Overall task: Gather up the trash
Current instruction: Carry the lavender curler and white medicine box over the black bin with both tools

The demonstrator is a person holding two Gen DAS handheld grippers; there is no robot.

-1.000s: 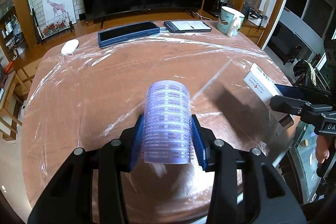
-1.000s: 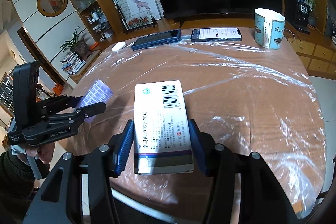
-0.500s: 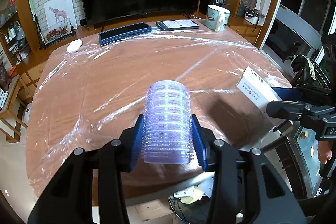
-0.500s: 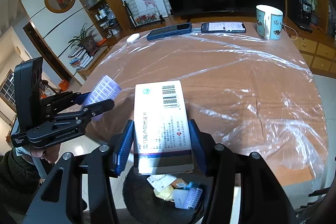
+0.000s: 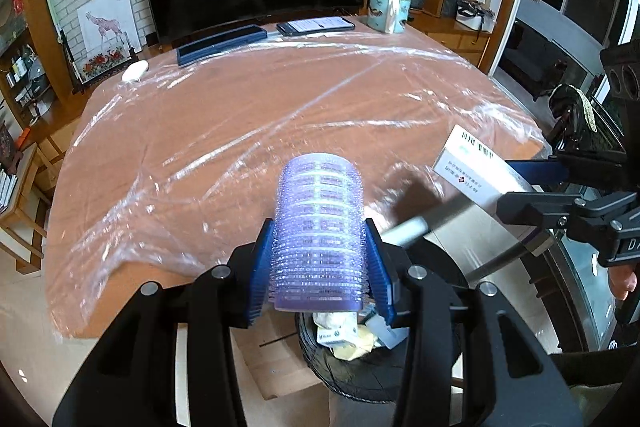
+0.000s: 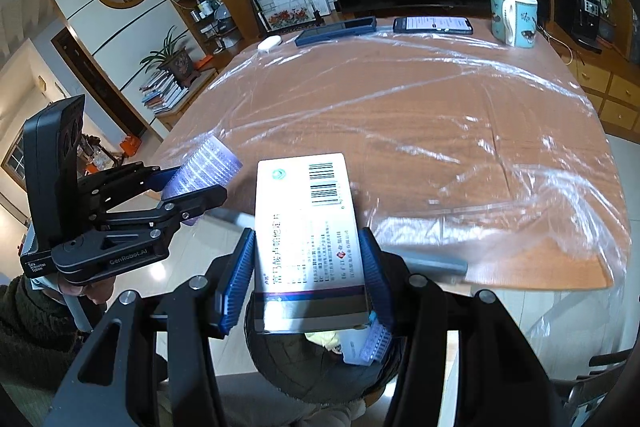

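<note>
My left gripper point(image 5: 318, 267) is shut on a purple hair roller point(image 5: 318, 227), upright between the blue pads. Under it, past the table's near edge, stands a black trash bin point(image 5: 352, 367) with paper and packaging inside. My right gripper point(image 6: 308, 279) is shut on a white medicine box point(image 6: 308, 227) with a barcode. It hangs over the same trash bin point(image 6: 312, 371). Each gripper shows in the other's view: the right gripper point(image 5: 532, 187) with the medicine box point(image 5: 472, 167) at the far right, the left gripper point(image 6: 188, 187) with the roller point(image 6: 208, 167) at the left.
The wooden table point(image 5: 240, 131) is under clear plastic film. At its far edge lie a dark blue case point(image 5: 222, 43), a phone point(image 5: 316, 25), a white mouse point(image 5: 135, 71) and a teal mug point(image 5: 388, 10). A television stands behind. A hand point(image 6: 92, 293) holds the left gripper's handle.
Both grippers have drawn back from over the table to beyond its near edge, each still holding its item. The trash bin has come into view beneath them.
</note>
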